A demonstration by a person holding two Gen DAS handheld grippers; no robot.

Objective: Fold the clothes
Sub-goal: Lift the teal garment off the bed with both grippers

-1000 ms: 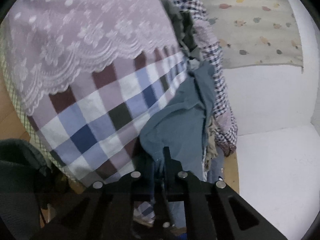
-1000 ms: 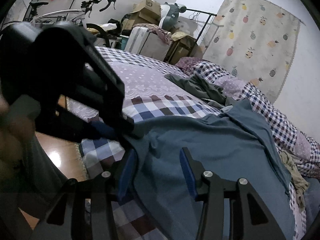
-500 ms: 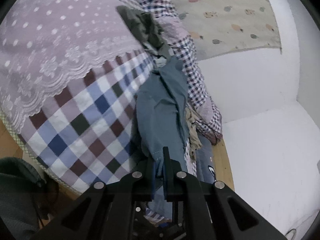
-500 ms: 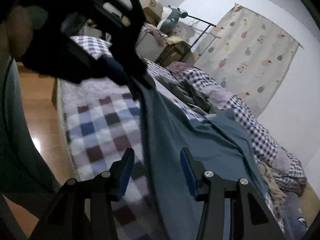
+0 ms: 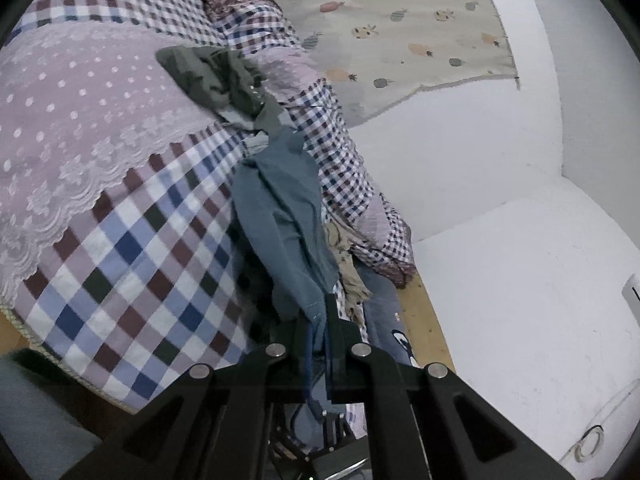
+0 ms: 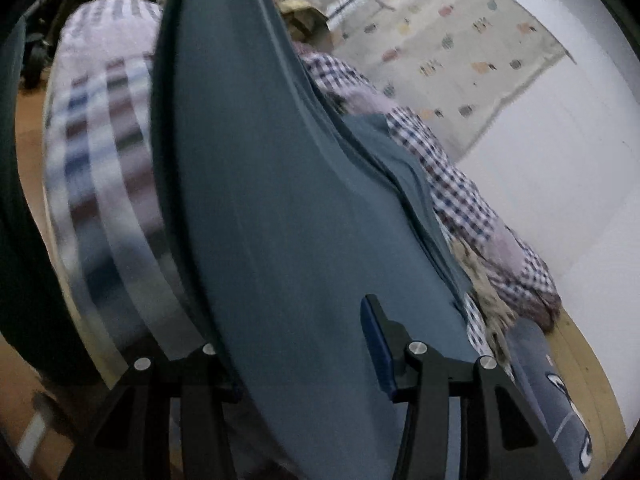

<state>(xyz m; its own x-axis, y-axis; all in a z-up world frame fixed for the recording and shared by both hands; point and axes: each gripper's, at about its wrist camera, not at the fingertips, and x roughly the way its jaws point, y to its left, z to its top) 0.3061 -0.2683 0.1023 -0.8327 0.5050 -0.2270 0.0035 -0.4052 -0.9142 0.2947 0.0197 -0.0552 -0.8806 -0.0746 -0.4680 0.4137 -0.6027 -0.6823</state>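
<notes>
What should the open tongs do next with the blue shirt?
Probably close the right tongs on the blue shirt. The left tongs already pinch one edge and the cloth hangs stretched off the bed, draping between the open right fingers, ungripped.

From my left camera, the shirt (image 5: pixel 280 216) hangs stretched over the bed (image 5: pixel 120 240), its near edge pinched in my left gripper (image 5: pixel 318 332). A crumpled garment (image 5: pixel 212 76) lies behind it on the bed, the quilt (image 5: pixel 340 160) to its right. The curtain (image 5: pixel 400 20) hangs behind the quilt.
</notes>
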